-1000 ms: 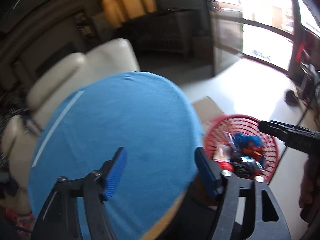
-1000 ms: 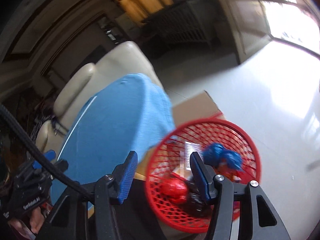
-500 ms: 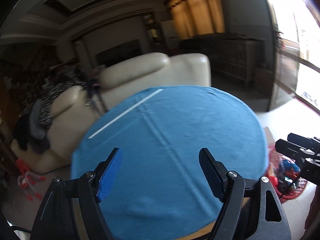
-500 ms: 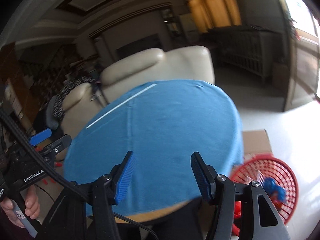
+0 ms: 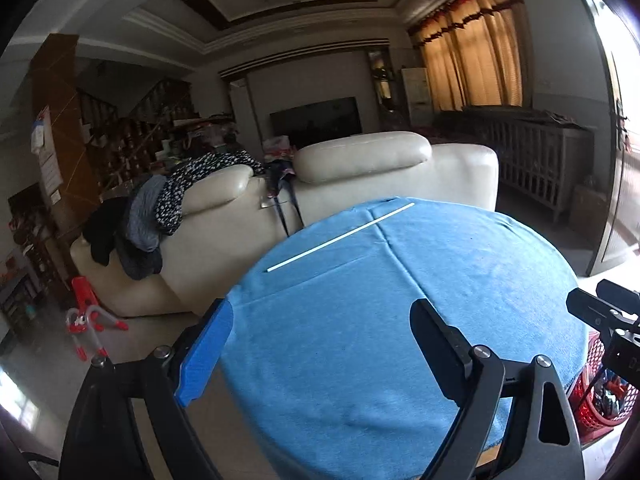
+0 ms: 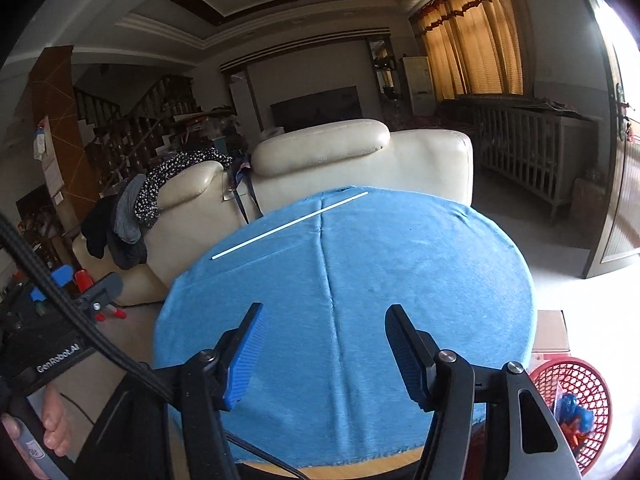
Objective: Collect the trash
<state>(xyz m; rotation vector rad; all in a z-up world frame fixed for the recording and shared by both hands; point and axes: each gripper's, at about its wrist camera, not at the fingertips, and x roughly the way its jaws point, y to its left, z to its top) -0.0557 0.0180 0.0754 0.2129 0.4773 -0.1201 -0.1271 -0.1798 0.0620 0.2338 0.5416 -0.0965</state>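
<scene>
Filling the middle of both views, your round table (image 6: pixel 400 264) wears a blue cloth (image 5: pixel 460 280), with a cream sofa (image 6: pixel 360 160) behind it in the upper centre. At lower right of the right wrist view sits the red mesh basket (image 6: pixel 584 376), on the floor beside the table, with wrappers (image 6: pixel 572 412) inside. Across the cloth's upper left lies a thin white stick (image 6: pixel 290 226). Your left tongs (image 5: pixel 320 344) and right tongs (image 6: pixel 324 352) are both opening, nothing between the blue pads.

One white stick (image 6: pixel 289 226), one red basket (image 6: pixel 576 396)
</scene>
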